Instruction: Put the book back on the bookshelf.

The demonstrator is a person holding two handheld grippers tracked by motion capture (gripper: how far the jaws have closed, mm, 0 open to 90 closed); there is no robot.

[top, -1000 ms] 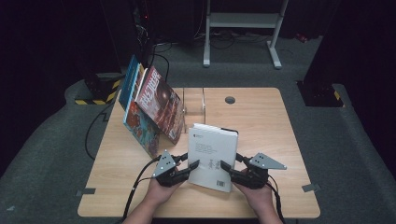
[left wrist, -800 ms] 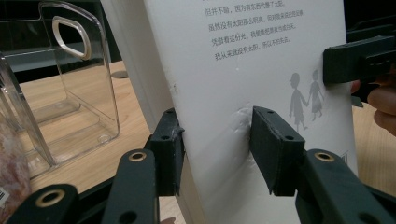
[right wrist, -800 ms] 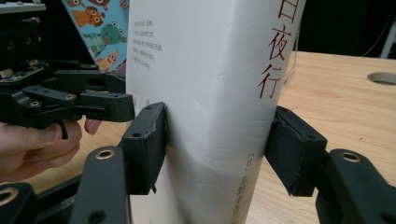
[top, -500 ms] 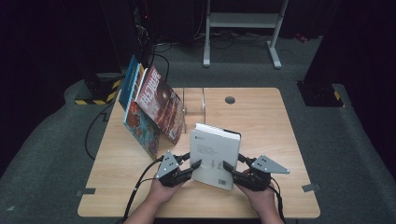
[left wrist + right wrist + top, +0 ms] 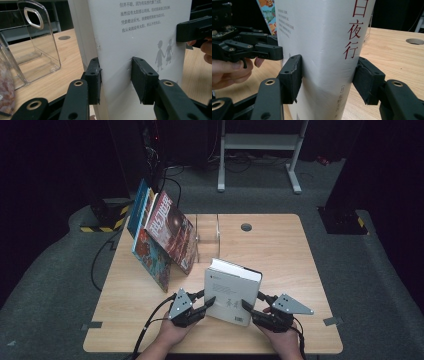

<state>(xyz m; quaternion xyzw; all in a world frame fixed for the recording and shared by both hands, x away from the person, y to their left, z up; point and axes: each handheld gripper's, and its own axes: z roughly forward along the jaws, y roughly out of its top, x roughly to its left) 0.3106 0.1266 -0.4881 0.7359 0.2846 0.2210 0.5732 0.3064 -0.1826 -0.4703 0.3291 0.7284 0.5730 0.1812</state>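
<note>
Both grippers are clamped on one white book (image 5: 233, 292) held near the front edge of the table (image 5: 280, 245), roughly at its middle: the left gripper (image 5: 200, 306) pinches the book's left side, its pads (image 5: 93, 82) pressed into the cover hard enough to leave a slight dent, and the right gripper (image 5: 254, 310) pinches the right side across the spine, one jaw on each face. The book is raised off the tabletop and tilted, its page edge turned toward the far side. It looks thick and fairly heavy, a soft-cover block that is stiff as a whole but gives a little under the pads; the matte cover should not be slippery, though the corners and cover could crease if squeezed too hard. Holding it low on both side edges, as now, seems a sound grip, since a single pinch on so thick a volume would likely let it swing. Count: one white book in hand, two grippers, and a leaning group of colourful books (image 5: 162, 237) at the far left, where at least three covers can be told apart, though the exact number is unclear. One clear plastic stand (image 5: 207, 237) sits just right of them, between that group and the raised book.
</note>
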